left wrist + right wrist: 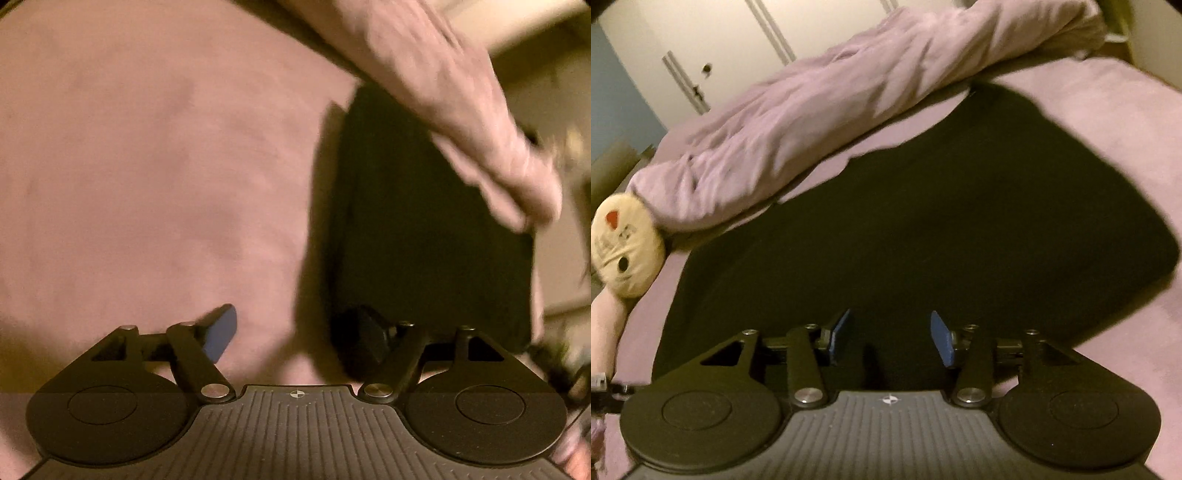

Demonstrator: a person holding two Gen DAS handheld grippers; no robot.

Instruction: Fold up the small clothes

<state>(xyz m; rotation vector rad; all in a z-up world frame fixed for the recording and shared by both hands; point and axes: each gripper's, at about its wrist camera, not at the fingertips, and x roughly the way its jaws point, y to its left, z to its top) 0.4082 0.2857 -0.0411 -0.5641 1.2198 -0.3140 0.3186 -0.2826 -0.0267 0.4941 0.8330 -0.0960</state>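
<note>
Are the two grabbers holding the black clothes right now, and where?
No. The left gripper and right gripper are both open, pinching nothing. The black garment lies loose on the bed.

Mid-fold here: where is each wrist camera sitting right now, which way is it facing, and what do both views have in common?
Left wrist: on the left gripper, angled down at the pink sheet, black garment at right; open jaws show.
Right wrist: on the right gripper, angled down over the black garment toward a rolled duvet and plush toy; open jaws show.
Shared: garment, sheet.
</note>
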